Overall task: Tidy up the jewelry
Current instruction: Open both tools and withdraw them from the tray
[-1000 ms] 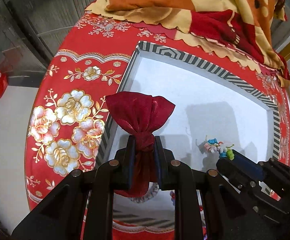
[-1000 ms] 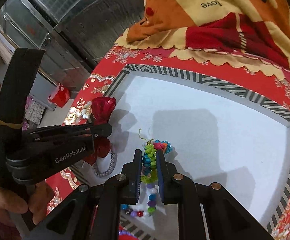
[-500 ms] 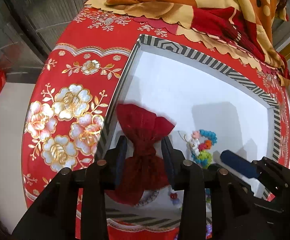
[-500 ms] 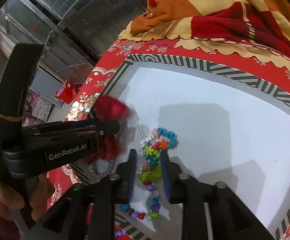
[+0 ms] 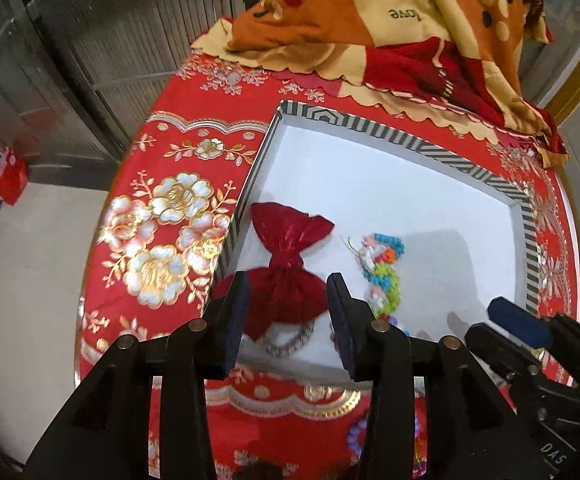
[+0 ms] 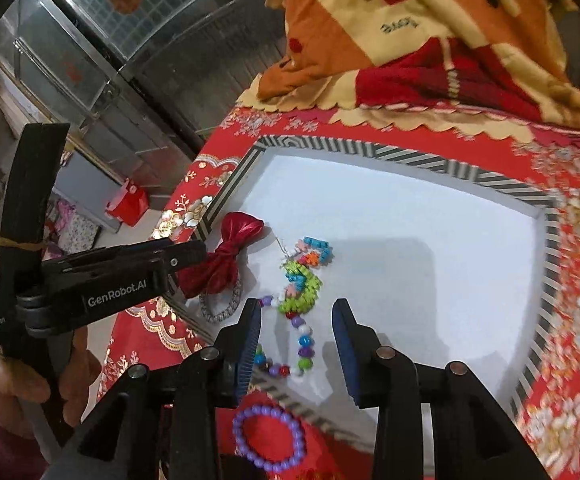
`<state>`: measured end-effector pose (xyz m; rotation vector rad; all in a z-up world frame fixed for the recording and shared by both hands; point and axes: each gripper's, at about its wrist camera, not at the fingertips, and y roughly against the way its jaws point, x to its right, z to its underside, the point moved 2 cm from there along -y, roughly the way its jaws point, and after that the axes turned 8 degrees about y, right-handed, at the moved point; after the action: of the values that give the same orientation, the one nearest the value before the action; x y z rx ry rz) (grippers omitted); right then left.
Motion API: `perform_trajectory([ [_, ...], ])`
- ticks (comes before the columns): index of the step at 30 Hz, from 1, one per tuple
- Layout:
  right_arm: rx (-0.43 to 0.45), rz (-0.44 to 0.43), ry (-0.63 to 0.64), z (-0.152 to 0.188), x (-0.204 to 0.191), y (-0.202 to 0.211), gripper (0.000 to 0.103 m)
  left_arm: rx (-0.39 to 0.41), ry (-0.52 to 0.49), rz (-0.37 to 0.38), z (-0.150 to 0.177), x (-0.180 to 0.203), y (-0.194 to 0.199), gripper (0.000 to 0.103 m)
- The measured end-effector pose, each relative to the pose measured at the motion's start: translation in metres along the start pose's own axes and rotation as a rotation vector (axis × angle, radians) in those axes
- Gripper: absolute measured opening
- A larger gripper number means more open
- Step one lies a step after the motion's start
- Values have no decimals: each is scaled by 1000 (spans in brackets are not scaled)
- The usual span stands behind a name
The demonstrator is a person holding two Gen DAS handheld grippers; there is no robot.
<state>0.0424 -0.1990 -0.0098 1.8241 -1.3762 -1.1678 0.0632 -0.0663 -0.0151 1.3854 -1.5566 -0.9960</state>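
Observation:
A red satin bow on a silvery elastic band lies in the near left corner of the white tray, which has a striped rim. My left gripper hangs just above it. Its jaws are opening and the pads stand clear of the bow on both sides. To the right lies a colourful beaded bracelet. In the right wrist view that bracelet and its bead string rest on the tray floor. My right gripper is above them, its jaws opening and touching nothing. The bow and left gripper show at the left.
A purple bead bracelet lies on the red floral tablecloth in front of the tray. An orange and red blanket is heaped at the table's far side. A hand holds the left gripper. My right gripper shows beside the tray's right part.
Both grippers were shut on their items, the bow and the bead bracelet. They have let go and lifted back. Both items now lie on the tray floor.

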Motion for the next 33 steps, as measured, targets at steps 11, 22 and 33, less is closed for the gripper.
perform_trajectory([
  [11,26,87,-12,41,-15,46,40,55,-15,13,47,4,41,39],
  [22,29,123,-31,83,-29,71,40,94,-48,7,90,-4,70,39],
  [33,22,149,-50,118,-43,84,41,97,-61,11,121,-18,85,39],
])
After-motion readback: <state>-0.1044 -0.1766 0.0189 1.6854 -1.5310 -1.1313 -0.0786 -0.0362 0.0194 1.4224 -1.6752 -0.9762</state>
